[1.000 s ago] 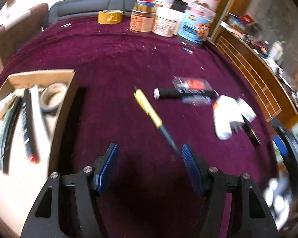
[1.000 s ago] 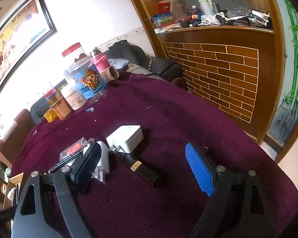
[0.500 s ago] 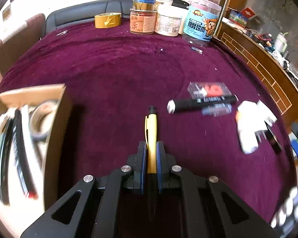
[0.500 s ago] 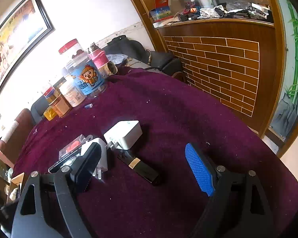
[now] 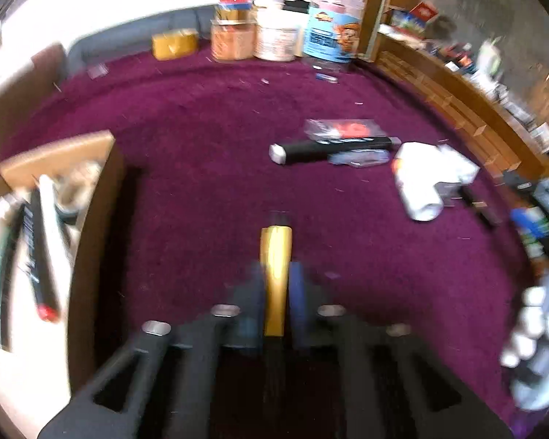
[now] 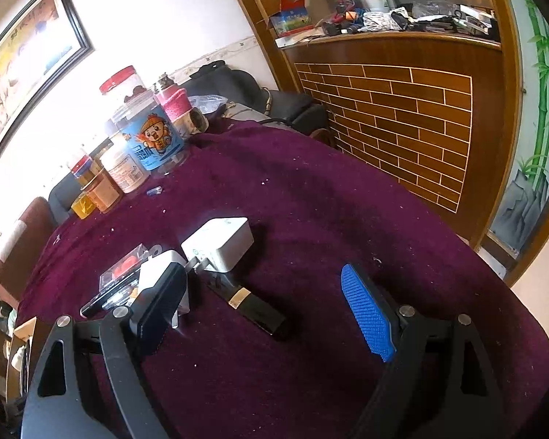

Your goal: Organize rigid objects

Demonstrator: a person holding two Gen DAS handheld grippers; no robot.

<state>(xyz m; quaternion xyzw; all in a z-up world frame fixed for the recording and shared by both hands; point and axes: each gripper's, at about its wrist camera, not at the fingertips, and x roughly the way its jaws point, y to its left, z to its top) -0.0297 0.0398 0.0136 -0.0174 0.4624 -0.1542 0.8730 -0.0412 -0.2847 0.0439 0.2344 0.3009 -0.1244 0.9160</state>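
Observation:
My left gripper [image 5: 276, 285] is shut on a yellow pen [image 5: 275, 256] and holds it above the purple tablecloth [image 5: 208, 139], pointing forward. A cardboard box [image 5: 91, 168] with several long items stands to its left. A black marker [image 5: 333, 146], a clear packet with red contents [image 5: 344, 130] and white chargers [image 5: 424, 183] lie ahead on the right. My right gripper [image 6: 263, 311] is open and empty over a black and gold tube [image 6: 254, 305], next to the white chargers [image 6: 221, 243].
Jars and tubs [image 5: 285, 33] and a yellow tape roll [image 5: 174, 44] stand along the far edge. A wooden brick-pattern counter [image 6: 402, 109] rises past the table's right side. A sofa [image 5: 135, 33] lies behind the table.
My left gripper closed on the yellow pen and has lifted it off the cloth; the view is blurred from motion. My right gripper stayed open and drifted slightly.

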